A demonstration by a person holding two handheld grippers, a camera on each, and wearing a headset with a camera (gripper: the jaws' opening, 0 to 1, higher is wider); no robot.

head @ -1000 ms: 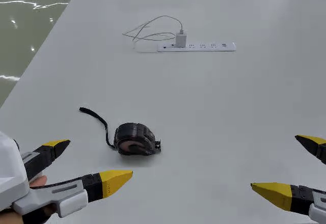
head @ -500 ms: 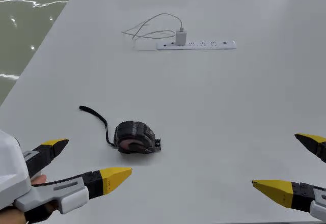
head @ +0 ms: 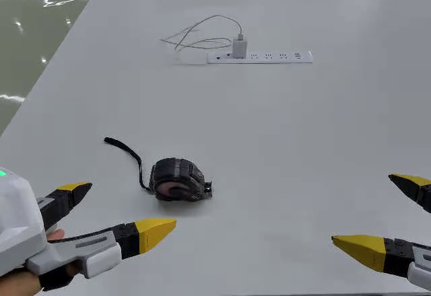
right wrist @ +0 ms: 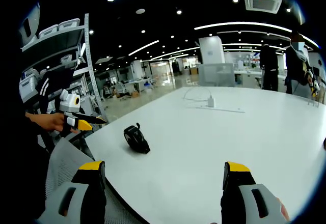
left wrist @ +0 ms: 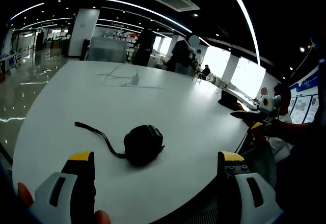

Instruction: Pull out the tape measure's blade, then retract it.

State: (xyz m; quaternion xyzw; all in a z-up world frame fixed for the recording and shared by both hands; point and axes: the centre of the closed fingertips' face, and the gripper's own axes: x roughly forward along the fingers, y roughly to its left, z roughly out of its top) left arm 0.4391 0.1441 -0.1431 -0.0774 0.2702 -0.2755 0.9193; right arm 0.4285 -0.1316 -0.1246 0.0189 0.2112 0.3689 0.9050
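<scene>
A black tape measure (head: pixel 178 181) lies on the white table (head: pixel 269 128), its black wrist strap (head: pixel 124 153) trailing to the left; its blade is fully inside. It sits between my left gripper's jaws in the left gripper view (left wrist: pixel 143 143) and lies further off in the right gripper view (right wrist: pixel 136 138). My left gripper (head: pixel 116 210) hovers open at the near left, just short of the tape measure, with nothing between its yellow tips. My right gripper (head: pixel 386 213) hangs open at the near right, well apart from the tape measure.
A white power strip (head: pixel 260 58) with a plugged-in charger (head: pixel 239 46) and a looped white cable (head: pixel 195 37) lies far back on the table. The table's left edge drops to a glossy floor (head: pixel 27 33). People stand beyond the table (left wrist: pixel 178 56).
The head view has shifted slightly. Both grippers and the tape measure stay about where they were.
</scene>
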